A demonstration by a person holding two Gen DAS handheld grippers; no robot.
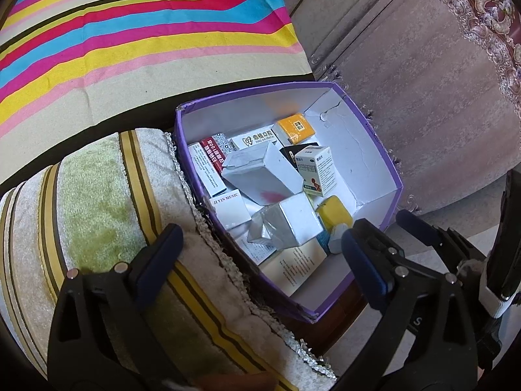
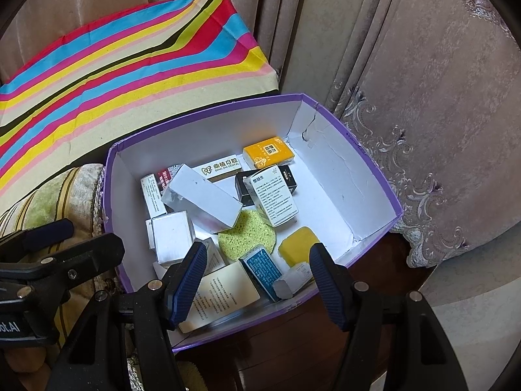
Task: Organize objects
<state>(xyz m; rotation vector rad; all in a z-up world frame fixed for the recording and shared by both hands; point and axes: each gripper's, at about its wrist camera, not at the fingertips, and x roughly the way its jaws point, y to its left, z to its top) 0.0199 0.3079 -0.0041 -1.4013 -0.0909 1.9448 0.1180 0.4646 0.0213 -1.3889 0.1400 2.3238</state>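
Purple-rimmed cardboard box (image 2: 374, 176) with white inner walls is sitting on a dark wooden stand, its left wall touching a green-and-cream striped cushion (image 1: 97, 202), with a rainbow-striped cloth (image 1: 130, 32) lying beyond its far edge. Its right half is showing bare floor; the small goods are crowding the left half and near corner.

Largest among them, a long white carton (image 2: 203, 197) is leaning tilted across other packs; it is probably light and stiff, best pinched across its narrow sides. Next, an upright white medicine box (image 2: 275, 195) covered in fine print is standing by the middle, likely to tip easily. A white pack reading "DING ZHI DENTAL" (image 2: 221, 165) and an orange pack (image 2: 268, 151) are lying near the far wall. One small box near the left wall is reading "JI YIN MUSIC" (image 1: 229, 210). A green round sponge (image 2: 247, 236) and a yellow sponge (image 2: 299, 244) look soft and compressible.

Both tools are hovering over the near edge: the left hand-held gripper (image 1: 260, 244) and the right hand-held gripper (image 2: 257, 277) are each spread, pinching nothing.
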